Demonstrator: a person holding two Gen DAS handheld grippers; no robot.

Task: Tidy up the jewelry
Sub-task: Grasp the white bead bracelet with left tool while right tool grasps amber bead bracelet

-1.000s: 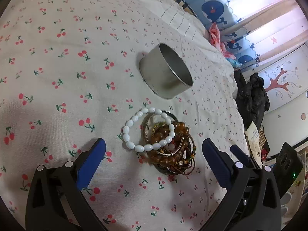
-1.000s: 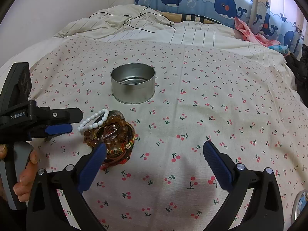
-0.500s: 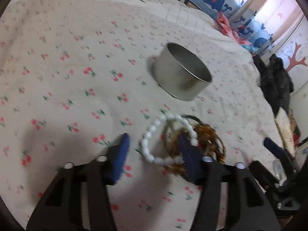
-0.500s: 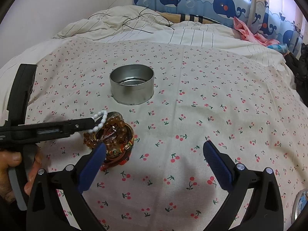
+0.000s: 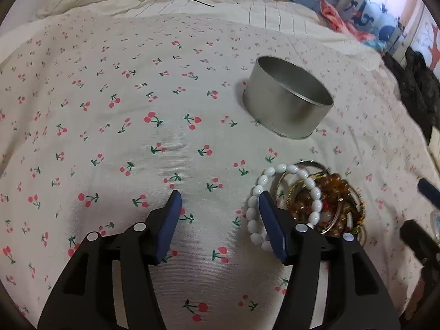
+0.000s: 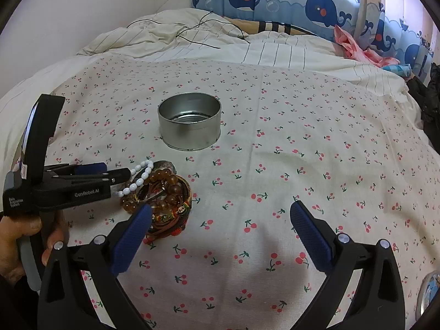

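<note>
Lower right of left view: our left gripper (image 5: 220, 214) jaws opening, one finger threaded through white oval-bead bracelet (image 5: 286, 192), nothing pinched; it may snag the pile. Right gripper (image 6: 220, 225) open.

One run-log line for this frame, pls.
left hand-held gripper: opening, one finger through white bead bracelet | right hand-held gripper: open, idle | round metal tin: empty

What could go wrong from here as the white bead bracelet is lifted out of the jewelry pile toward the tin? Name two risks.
1. One finger of the left gripper sits inside the white bead bracelet while the jaws are opening; nothing is pinched, so it may slide off.
2. The bracelet overlaps the jewelry pile, so lifting could snag other pieces short of the tin.
</note>
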